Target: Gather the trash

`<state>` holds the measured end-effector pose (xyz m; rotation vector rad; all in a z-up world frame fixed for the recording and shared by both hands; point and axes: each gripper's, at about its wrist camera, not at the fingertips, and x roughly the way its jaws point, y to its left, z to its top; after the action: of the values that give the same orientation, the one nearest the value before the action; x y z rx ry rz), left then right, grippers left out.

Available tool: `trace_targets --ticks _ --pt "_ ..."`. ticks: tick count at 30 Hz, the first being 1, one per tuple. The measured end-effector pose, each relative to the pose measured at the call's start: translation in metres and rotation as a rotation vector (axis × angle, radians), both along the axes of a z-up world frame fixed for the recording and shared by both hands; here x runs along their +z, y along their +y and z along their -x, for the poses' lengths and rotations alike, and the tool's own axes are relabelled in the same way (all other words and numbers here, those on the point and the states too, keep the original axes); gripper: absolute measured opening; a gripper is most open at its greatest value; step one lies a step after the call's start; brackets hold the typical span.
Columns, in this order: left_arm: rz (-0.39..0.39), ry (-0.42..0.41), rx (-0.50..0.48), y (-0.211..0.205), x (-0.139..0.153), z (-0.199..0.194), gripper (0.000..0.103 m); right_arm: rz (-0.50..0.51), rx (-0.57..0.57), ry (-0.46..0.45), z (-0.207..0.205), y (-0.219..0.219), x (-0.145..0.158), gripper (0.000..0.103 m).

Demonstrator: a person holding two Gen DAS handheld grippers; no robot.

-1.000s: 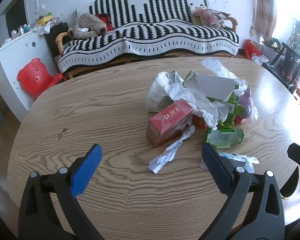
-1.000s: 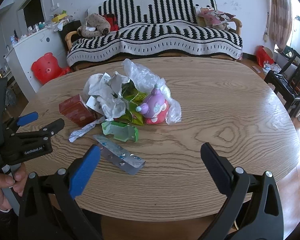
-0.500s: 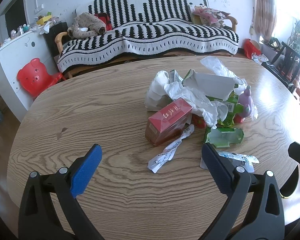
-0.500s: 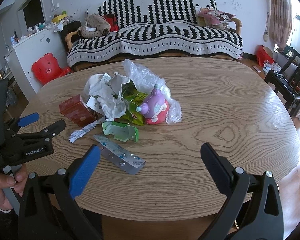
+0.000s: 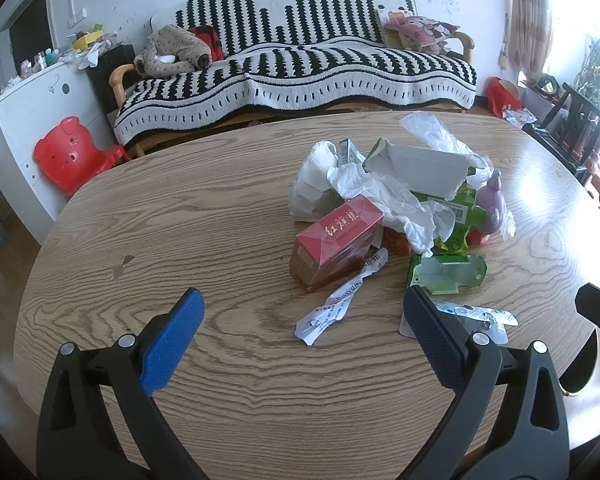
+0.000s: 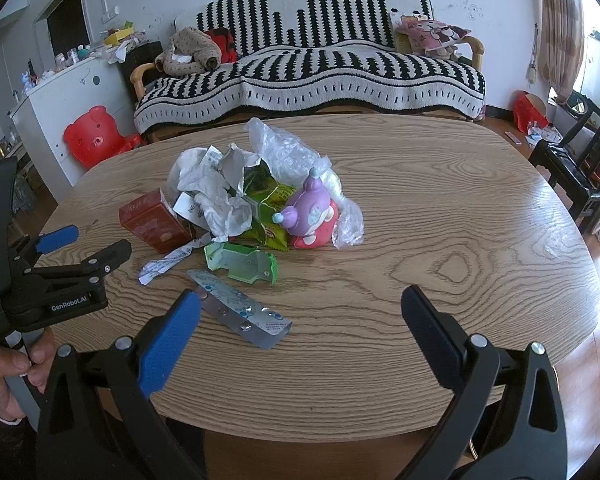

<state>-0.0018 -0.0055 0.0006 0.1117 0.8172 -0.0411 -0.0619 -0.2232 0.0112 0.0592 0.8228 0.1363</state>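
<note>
**Both tongs released over trash pile**

Wooden tabletop (image 5: 148,232) carries the heap. Left tongs (image 5: 302,330) spread wide, empty; red carton (image 5: 334,246) ahead of them, paper strip (image 5: 342,300) between their tips, green plastic tray (image 5: 446,274) just past the right-side tip. Right tongs (image 6: 300,318) also spread, empty; foil blister strip (image 6: 240,314) beside their left-side tip, purple toy (image 6: 310,214) farther ahead.

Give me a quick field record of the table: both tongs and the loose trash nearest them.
left tongs: open, empty, above table
right tongs: open, empty, above table
table: wooden, oval
trash pile: centre of table
red box: left edge of pile
paper strip: beside red box
green plastic tray: near side of pile
foil blister pack: nearest right tongs
</note>
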Motion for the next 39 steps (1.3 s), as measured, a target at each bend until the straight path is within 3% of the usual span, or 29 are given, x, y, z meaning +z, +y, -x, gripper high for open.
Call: trace_targets --ticks 28,34,39 --pt "0.008 0.027 -0.035 0.002 -0.009 -0.007 0.097 0.000 0.023 0.016 0.001 0.006 -0.004 0.097" --pt "-0.055 0.069 -0.120 0.001 -0.028 -0.022 0.097 0.023 0.155 0.092 -0.005 0.027 -0.029 0.097" --pt "-0.063 0.076 -0.194 0.004 -0.036 -0.045 0.097 0.116 0.272 0.127 -0.018 0.054 -0.057 0.097"
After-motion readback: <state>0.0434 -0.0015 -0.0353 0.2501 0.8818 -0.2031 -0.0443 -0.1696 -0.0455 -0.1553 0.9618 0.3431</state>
